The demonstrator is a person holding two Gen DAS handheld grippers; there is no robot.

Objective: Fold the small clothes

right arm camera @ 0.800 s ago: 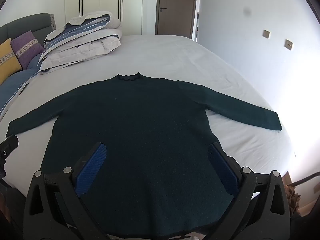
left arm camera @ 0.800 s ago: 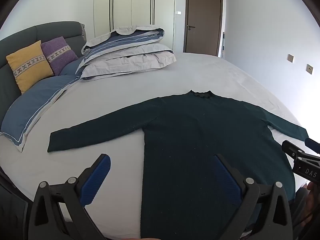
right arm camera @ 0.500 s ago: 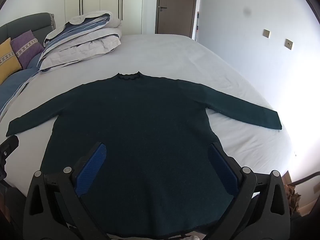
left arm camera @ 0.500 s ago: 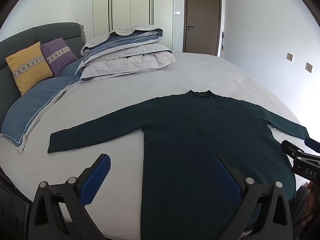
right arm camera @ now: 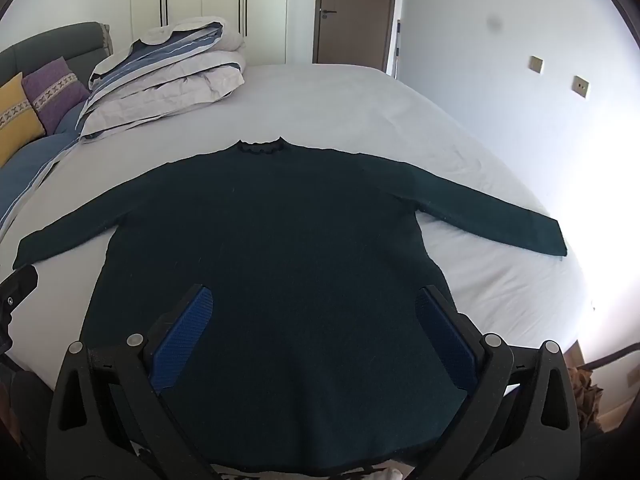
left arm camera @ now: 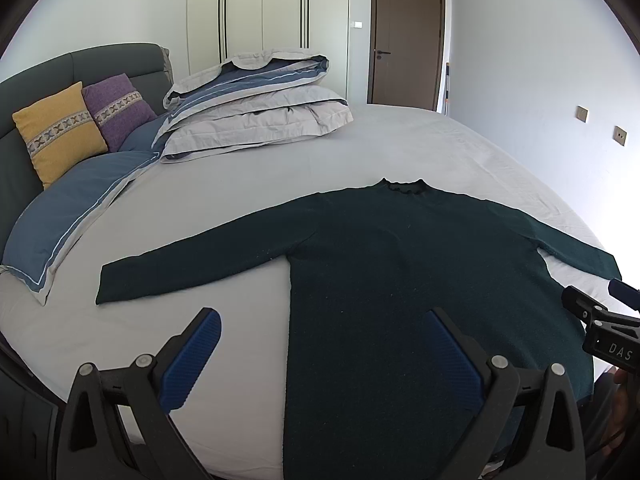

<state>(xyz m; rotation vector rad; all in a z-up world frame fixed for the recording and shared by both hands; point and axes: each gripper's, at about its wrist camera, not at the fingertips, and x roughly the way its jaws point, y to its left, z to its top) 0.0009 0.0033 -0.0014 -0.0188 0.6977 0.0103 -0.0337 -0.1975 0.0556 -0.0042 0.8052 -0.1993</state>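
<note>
A dark green long-sleeved sweater (left arm camera: 400, 280) (right arm camera: 272, 248) lies flat on the light grey bed sheet, collar toward the far side, both sleeves spread out. My left gripper (left arm camera: 324, 324) hovers open over the sweater's left hem edge and the bare sheet beside it, nothing between its blue pads. My right gripper (right arm camera: 314, 304) hangs open above the lower middle of the sweater, also holding nothing. The right gripper's black body shows at the right edge of the left wrist view.
A folded grey and blue duvet (left arm camera: 256, 108) sits at the far left of the bed (left arm camera: 420, 144). Yellow (left arm camera: 56, 128) and purple (left arm camera: 118, 106) cushions lean on the dark headboard above a blue pillow (left arm camera: 76, 204). A brown door (left arm camera: 406, 36) and wardrobes stand behind.
</note>
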